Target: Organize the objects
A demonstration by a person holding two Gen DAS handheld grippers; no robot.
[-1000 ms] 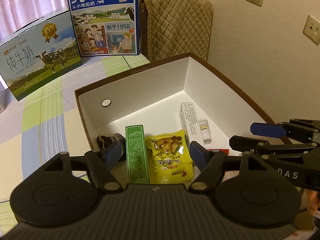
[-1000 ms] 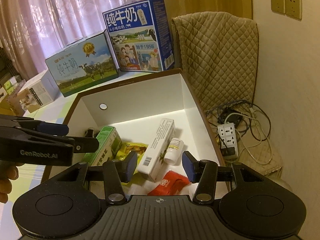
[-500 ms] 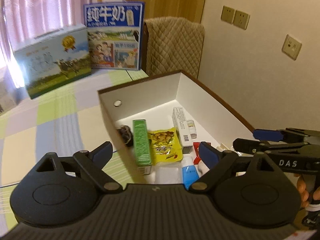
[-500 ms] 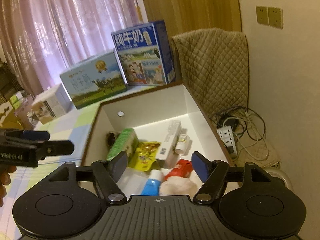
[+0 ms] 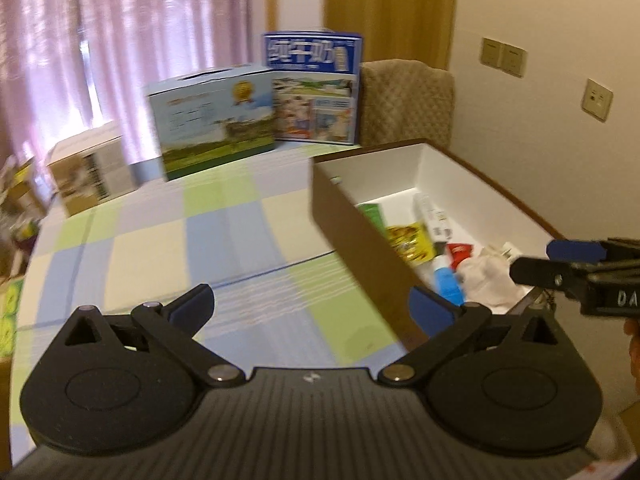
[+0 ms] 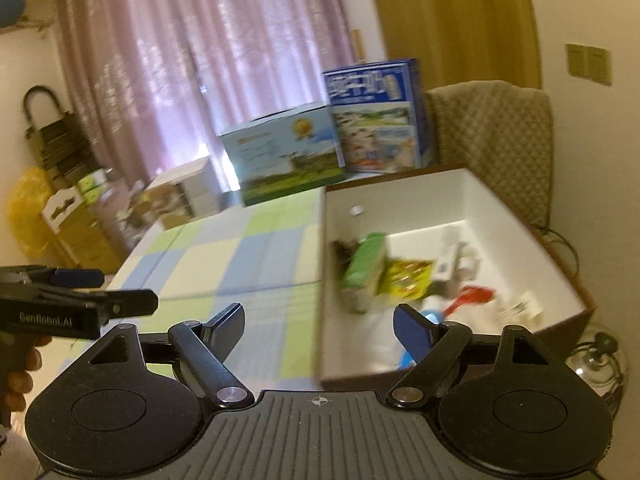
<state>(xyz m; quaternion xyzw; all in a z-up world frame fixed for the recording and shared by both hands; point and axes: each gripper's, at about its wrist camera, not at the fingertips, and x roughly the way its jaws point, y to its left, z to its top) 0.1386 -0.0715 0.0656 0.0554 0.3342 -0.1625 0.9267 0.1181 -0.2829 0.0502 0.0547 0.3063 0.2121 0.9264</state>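
A brown box with a white inside (image 5: 360,220) (image 6: 496,196) stands on the checked cloth at the right. It holds a green carton (image 6: 364,268), a yellow snack bag (image 5: 410,240) (image 6: 408,276), a white carton (image 5: 432,212), a red packet (image 5: 460,250) (image 6: 474,294), a blue-capped item (image 5: 446,280) and white crumpled material (image 5: 490,276). My left gripper (image 5: 310,308) is open and empty, above the cloth left of the box. My right gripper (image 6: 318,324) is open and empty, above the box's near left wall. Both views are blurred.
Two milk cartons (image 5: 216,124) (image 5: 314,92) stand at the far edge of the checked cloth (image 5: 160,248). A cardboard box (image 5: 88,168) sits far left. A quilted chair back (image 6: 492,136) stands behind the brown box. Cables lie on the floor at the right (image 6: 600,348).
Both grippers have pulled back and up from the box and swung left. The box now sits to the right in both views. Both stay open and empty.
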